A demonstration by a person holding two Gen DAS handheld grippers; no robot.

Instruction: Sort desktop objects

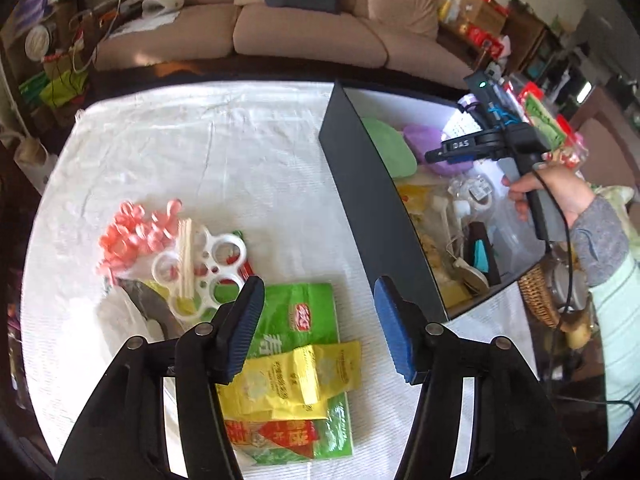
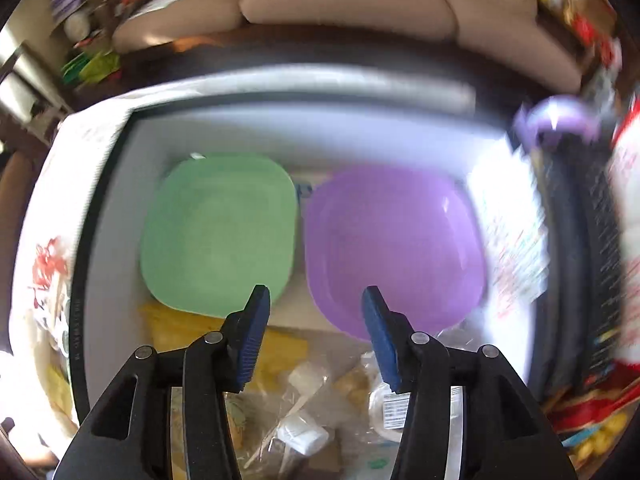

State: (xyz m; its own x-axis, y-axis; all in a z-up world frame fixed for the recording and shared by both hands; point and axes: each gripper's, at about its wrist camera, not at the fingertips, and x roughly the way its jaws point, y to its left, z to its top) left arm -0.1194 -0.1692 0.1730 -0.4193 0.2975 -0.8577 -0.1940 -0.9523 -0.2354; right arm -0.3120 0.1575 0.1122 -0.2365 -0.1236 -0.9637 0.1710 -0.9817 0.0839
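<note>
left claw (image 1: pixel 318 328) spread wide, empty, above green packet (image 1: pixel 304 312) | right claw (image 2: pixel 316 340) spread, empty, over box (image 2: pixel 104 184)

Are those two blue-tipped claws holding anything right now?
No. The left gripper hangs open above the green packet on the table, and the right gripper is open over the box, both with nothing between their fingers.

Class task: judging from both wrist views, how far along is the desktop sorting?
Done: the box already holds a green plate, a purple plate and bagged odds and ends. In hand: nothing; both grippers' jaws are open. Left: the pink rings, white ring holder and snack packets on the table.
</note>
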